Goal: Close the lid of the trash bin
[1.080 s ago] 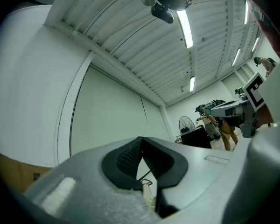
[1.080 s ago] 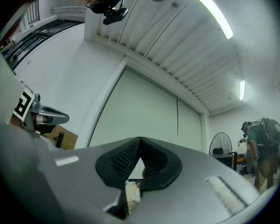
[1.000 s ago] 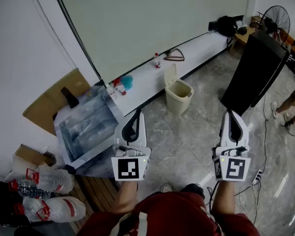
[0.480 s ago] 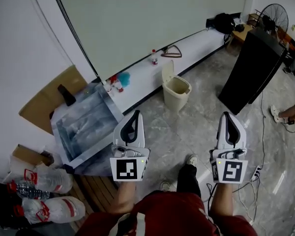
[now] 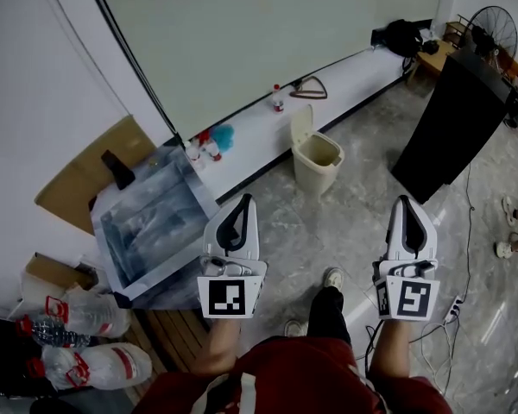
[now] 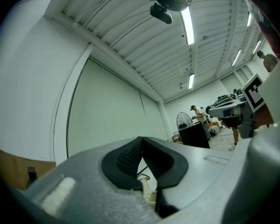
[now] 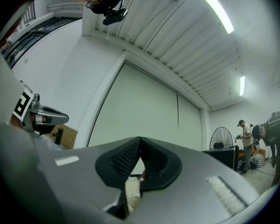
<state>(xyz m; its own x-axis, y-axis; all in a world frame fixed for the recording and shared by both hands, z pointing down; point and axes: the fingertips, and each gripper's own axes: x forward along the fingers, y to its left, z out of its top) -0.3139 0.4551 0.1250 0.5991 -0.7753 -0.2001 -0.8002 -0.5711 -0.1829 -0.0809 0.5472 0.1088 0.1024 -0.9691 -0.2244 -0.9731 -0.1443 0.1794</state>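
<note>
Two hand-held grippers out in front, side by side, both pointing away across the marble floor [image 5: 345, 227].

At the left, left hand-held gripper [image 5: 243, 200]: jaws pressed together, nothing gripped, only a sliver of pale bin glimpsed through the notch beneath the pads.

Ahead and a little right of it, well apart: trash bin [image 5: 318, 164], standing on the floor just beside the low white ledge [image 5: 350, 78] along the far wall. Lid [image 5: 301, 128] upright on the bin's far-left edge, mouth open toward the near right.

At the right, right hand-held gripper [image 5: 404, 200]: likewise shut and empty. Bin ahead and to the left of this one, so roughly midway between the two; perhaps a shade nearer the left, too close to call.

Judged from this: calls first for walking forward to close the gap, then reaching behind the lid's far-left face and pushing it toward the near right and down. Probably easier for the left one, already on the lid's side.

Further right, black cabinet [image 5: 453, 119], off the direct line.
</note>
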